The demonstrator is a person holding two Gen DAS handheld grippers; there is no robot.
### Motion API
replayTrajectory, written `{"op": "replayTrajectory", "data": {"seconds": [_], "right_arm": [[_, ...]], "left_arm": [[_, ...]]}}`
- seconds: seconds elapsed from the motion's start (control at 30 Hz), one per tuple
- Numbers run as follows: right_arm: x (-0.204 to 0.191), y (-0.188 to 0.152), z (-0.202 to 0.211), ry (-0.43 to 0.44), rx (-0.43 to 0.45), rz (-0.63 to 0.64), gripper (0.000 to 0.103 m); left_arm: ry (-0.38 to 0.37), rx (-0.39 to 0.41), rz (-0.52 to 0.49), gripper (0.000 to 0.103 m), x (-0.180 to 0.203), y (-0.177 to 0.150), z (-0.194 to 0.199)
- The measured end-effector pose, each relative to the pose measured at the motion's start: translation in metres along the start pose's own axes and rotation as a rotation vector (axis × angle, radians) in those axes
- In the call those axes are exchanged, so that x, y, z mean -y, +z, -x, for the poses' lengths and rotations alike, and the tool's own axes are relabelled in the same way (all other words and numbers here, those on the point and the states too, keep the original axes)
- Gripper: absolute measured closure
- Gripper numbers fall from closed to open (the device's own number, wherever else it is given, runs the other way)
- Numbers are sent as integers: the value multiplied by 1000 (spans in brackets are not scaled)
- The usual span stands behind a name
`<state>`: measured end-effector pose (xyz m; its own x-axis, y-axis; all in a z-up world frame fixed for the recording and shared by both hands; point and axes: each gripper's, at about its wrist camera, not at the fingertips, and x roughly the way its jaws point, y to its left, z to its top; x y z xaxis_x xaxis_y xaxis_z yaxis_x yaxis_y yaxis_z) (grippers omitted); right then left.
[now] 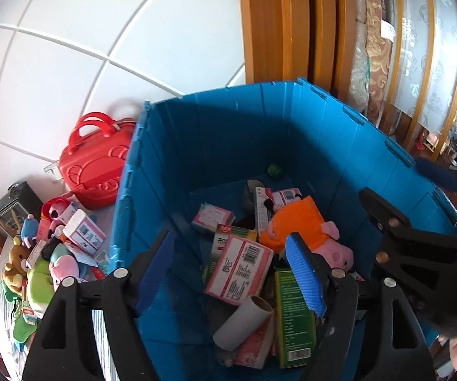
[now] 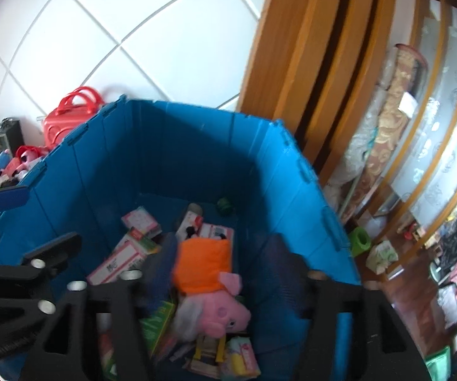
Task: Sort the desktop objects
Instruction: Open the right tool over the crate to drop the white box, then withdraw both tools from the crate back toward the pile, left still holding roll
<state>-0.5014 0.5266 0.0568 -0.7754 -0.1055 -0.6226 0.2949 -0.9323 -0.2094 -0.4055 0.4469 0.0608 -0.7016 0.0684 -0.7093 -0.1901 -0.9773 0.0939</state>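
A deep blue crate (image 1: 228, 127) (image 2: 196, 133) holds a pink pig plush in an orange dress (image 1: 304, 225) (image 2: 209, 273), pink boxes (image 1: 238, 270), a green box (image 1: 295, 317) and a cardboard tube (image 1: 244, 324). My left gripper (image 1: 228, 276) hangs open over the crate's near left side, with the boxes and the tube lying below its blue pads. My right gripper (image 2: 220, 273) is open above the plush, which lies loose on the pile. Each gripper shows in the other's view, the right gripper (image 1: 403, 187) at the crate's right wall and the left gripper (image 2: 44, 219) at its left wall.
Left of the crate a red handbag (image 1: 95, 162) stands against the tiled wall, with a heap of plush toys and small boxes (image 1: 50, 263) in front of it. A wooden door frame (image 1: 276, 25) and a rolled rug (image 1: 377, 47) rise behind. Clutter lies on the floor to the right (image 2: 380, 254).
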Motion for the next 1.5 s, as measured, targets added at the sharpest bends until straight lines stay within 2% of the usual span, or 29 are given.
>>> {"op": "replayTrajectory", "data": {"seconds": [0.03,0.13,0.43,0.63,1.0,1.5], "right_arm": [[2,-1,4,-8,16,-10,14],[8,-3,16,-3,49,-41,0],[-8,-21,63,-53,191,-39,0],[-34,-30,89,-73,291,-24,0],[-96,-29,100,73,312,2,0],[-226,-2,121,218,350,92,0]], "left_arm": [[0,7,8,29,-4,-1,3],[6,44,26,24,-13,-7,16],[82,240,42,19,-38,-42,68],[130,312,96,14,-64,-62,89],[214,306,203,14,-127,-94,99],[308,261,318,14,-257,-153,112]]}}
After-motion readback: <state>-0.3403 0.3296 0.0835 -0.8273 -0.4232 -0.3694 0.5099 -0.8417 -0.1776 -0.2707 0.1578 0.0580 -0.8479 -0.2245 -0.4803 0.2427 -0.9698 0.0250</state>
